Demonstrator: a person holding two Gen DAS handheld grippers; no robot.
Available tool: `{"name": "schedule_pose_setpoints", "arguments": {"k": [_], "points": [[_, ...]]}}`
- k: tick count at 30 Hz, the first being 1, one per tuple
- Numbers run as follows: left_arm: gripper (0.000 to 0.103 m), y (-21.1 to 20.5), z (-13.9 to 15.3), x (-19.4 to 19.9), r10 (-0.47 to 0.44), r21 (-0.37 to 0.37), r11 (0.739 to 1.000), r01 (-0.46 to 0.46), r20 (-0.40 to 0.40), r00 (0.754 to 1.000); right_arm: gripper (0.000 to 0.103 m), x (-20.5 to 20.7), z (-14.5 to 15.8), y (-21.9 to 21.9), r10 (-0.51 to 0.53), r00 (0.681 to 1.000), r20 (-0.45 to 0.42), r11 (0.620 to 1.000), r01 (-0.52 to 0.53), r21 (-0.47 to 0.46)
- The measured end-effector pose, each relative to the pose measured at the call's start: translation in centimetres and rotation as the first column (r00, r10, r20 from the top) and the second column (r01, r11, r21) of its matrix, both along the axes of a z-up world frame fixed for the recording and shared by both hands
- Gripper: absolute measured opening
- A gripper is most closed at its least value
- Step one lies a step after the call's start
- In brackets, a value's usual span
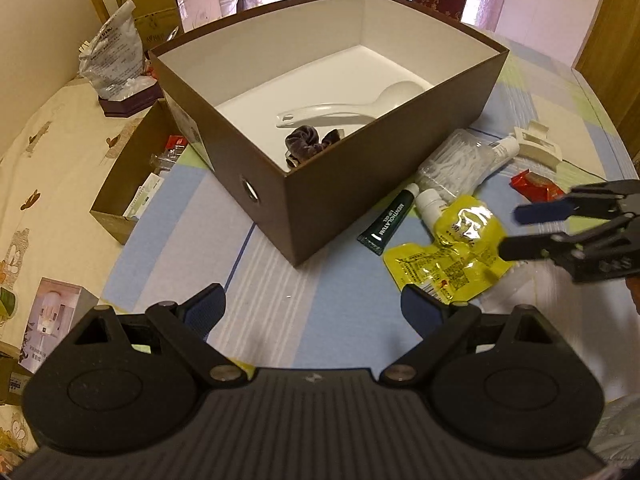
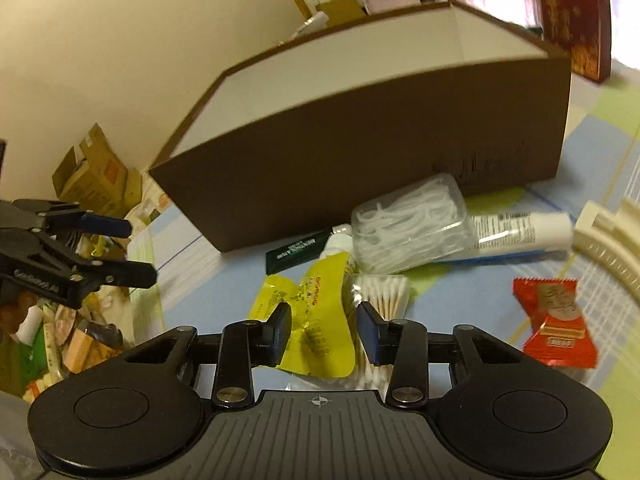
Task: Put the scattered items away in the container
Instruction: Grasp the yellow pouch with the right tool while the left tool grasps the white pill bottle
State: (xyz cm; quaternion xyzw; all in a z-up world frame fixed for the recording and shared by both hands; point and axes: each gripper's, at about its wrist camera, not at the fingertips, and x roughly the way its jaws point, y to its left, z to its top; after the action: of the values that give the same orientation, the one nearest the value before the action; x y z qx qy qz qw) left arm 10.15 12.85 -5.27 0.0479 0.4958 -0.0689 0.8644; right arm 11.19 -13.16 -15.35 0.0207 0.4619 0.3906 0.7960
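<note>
The brown box (image 1: 340, 208) with a white inside holds a white spoon (image 1: 348, 108) and a dark scrunchie (image 1: 304, 142). To its right lie a yellow pouch (image 1: 452, 248), a green tube (image 1: 390, 220), a clear jar of white picks (image 1: 456, 164), a cream hair claw (image 1: 536, 144) and a red sweet wrapper (image 1: 534, 186). My right gripper (image 2: 325, 320) hovers low over the yellow pouch (image 2: 320, 320), jaws half apart with the pouch between them, pads not visibly pressing. A pack of cotton swabs (image 2: 384, 292) lies under its right finger. My left gripper (image 1: 312, 300) is wide open, holding nothing, in front of the box.
A white tube (image 2: 520, 232) lies behind the jar. A low open carton (image 1: 124, 184) sits left of the box, with a plastic bag (image 1: 112, 52) behind it and a red gift box (image 2: 572, 20) at the back. More clutter lines the left edge.
</note>
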Motion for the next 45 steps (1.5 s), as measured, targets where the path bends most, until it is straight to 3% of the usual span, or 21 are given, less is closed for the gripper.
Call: {"name": "schedule_pose_setpoints", "arguments": {"k": [3,4,5,9,16,22,26,27,28,29,30,31,33,34,35,40,45], "points": [[0.093,0.4,-0.3,0.3,0.005,0.001,1.000,-0.005,-0.007,1.000,0.043,0.3,-0.6,-0.1,0.009,1.000,-0.026,1.000,-0.009,0.028],[0.093,0.5,-0.3,0.3,0.006,0.000,1.000,-0.006,-0.008,1.000,0.019,0.3,-0.8,-0.1,0.014,0.999,-0.039,0.999,-0.013,0.035],[0.093,0.6,-0.4,0.3,0.007,0.000,1.000,-0.007,-0.008,1.000,0.011,0.4,-0.9,-0.3,0.025,0.998,-0.059,0.999,-0.022,0.050],[0.093,0.8,-0.6,0.5,0.009,0.003,1.000,-0.009,-0.015,1.000,0.006,0.0,-0.7,-1.1,0.018,0.994,-0.111,0.993,-0.006,0.114],[0.092,-0.1,-1.0,0.6,-0.025,0.000,1.000,0.025,-0.016,1.000,0.002,-1.3,1.2,-4.2,-0.057,0.973,-0.223,0.963,0.112,0.245],[0.084,-2.4,-1.5,0.5,-0.124,-0.014,0.992,0.124,0.010,0.992,0.002,-2.5,3.3,-7.5,-0.131,0.956,-0.261,0.943,0.201,0.263],[0.081,-4.1,-2.2,0.7,-0.197,-0.013,0.980,0.197,0.014,0.980,0.003,-3.0,2.7,-9.3,-0.193,0.939,-0.285,0.929,0.268,0.255],[0.081,-4.3,-2.3,0.8,-0.206,-0.015,0.978,0.206,0.013,0.978,0.004,-3.2,2.6,-9.4,-0.204,0.937,-0.284,0.931,0.275,0.239],[0.081,-4.4,-2.3,0.8,-0.212,-0.015,0.977,0.212,0.011,0.977,0.018,-3.3,2.6,-9.3,-0.208,0.941,-0.269,0.936,0.271,0.225],[0.081,-4.5,-2.2,0.9,-0.216,-0.013,0.976,0.216,0.011,0.976,0.039,-3.4,2.7,-9.1,-0.207,0.946,-0.251,0.941,0.262,0.212],[0.081,-4.4,-2.2,0.9,-0.218,-0.010,0.976,0.218,0.012,0.976,0.084,-3.6,2.9,-8.7,-0.209,0.951,-0.229,0.946,0.256,0.200],[0.081,-4.3,-2.2,0.8,-0.217,-0.005,0.976,0.217,0.012,0.976,0.091,-3.8,2.9,-8.5,-0.206,0.957,-0.207,0.946,0.248,0.208],[0.081,-3.7,-2.1,0.8,-0.205,0.004,0.979,0.205,0.010,0.979,0.082,-3.7,2.5,-7.7,-0.177,0.962,-0.208,0.948,0.224,0.227],[0.081,-3.3,-2.1,0.8,-0.196,0.008,0.981,0.196,0.011,0.980,0.065,-3.3,1.9,-7.2,-0.173,0.958,-0.229,0.947,0.226,0.227],[0.081,-2.9,-2.1,0.8,-0.185,0.010,0.983,0.185,0.011,0.983,0.057,-3.0,1.2,-6.9,-0.165,0.951,-0.261,0.946,0.227,0.231],[0.081,-1.0,-2.1,0.4,-0.132,0.014,0.991,0.132,0.007,0.991,0.054,-2.4,-2.4,-4.9,-0.112,0.920,-0.376,0.954,0.206,0.219],[0.081,0.5,-2.3,-0.3,-0.099,0.011,0.995,0.099,-0.004,0.995,0.054,-2.2,-4.4,-4.4,-0.119,0.890,-0.439,0.922,0.263,0.283]]}}
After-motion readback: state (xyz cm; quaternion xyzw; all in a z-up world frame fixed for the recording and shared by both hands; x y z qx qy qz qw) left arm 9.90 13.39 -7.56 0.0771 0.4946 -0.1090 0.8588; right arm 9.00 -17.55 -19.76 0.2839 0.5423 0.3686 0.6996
